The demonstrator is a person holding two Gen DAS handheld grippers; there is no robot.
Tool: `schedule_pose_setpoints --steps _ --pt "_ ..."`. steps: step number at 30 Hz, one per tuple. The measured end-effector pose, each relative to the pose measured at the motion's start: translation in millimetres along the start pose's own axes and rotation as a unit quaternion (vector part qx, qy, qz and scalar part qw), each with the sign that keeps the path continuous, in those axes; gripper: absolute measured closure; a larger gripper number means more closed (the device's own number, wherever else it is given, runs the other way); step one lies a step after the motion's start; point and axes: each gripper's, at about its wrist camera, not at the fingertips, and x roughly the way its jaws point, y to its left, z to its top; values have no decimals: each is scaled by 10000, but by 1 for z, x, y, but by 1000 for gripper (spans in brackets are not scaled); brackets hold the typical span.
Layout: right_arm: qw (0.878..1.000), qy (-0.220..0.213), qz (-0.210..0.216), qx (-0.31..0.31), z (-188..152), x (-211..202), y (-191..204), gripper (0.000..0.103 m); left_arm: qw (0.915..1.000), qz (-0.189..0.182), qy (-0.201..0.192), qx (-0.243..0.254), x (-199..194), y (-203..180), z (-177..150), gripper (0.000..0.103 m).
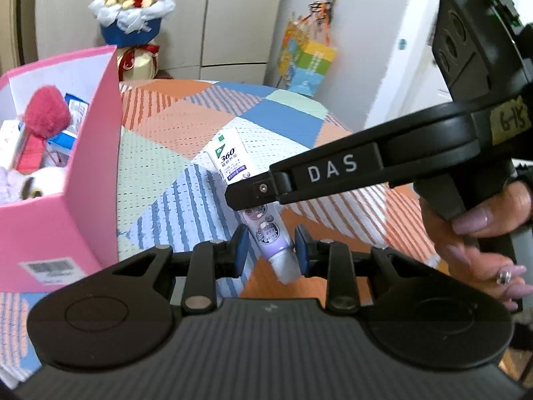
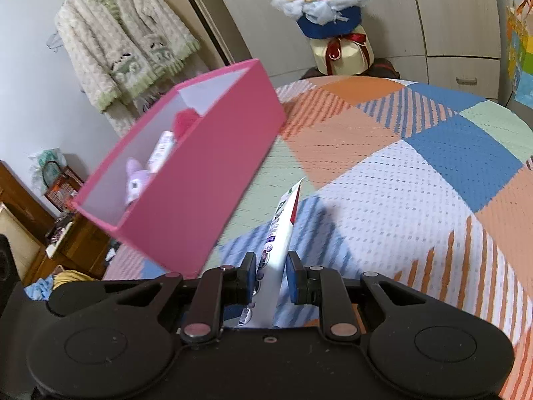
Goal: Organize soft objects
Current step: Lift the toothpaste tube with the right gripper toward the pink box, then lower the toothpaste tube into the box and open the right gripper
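Note:
A white and purple tube (image 1: pixel 230 161) with "360" printed on it hangs over the patchwork bed cover (image 1: pixel 186 116). My right gripper (image 2: pixel 272 275) is shut on the tube (image 2: pixel 283 230) near its cap end and holds it above the bed. In the left wrist view the right gripper (image 1: pixel 246 201) reaches in from the right and clamps the tube's middle. My left gripper (image 1: pixel 271 250) is open, with its blue pads either side of the tube's cap end, not pressing it. A pink box (image 1: pixel 83 173) at the left holds a red fluffy toy (image 1: pixel 46 106), a white plush and small packets.
The pink box (image 2: pixel 206 180) sits on the bed left of the tube. A flower bouquet (image 1: pixel 133 6) stands behind the bed by the wardrobe. A colourful paper bag (image 1: pixel 306 63) hangs on the wall. A fluffy cardigan (image 2: pixel 123 40) hangs at the left.

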Motion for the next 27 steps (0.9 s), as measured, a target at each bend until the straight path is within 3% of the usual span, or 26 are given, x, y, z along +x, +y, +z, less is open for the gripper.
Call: schedule_pose_setpoints --steps 7,14,27 --pt "9999 -63 104 -75 -10 -32 38 79 9988 1 -172 461 -53 -6 -5 74" --pt "9980 -268 393 -422 8 -49 83 79 9951 302 -655 669 -104 9 6 74" --pt "9916 -460 753 -942 77 -3 148 79 9902 795 -1089 357 -120 92 40 74"
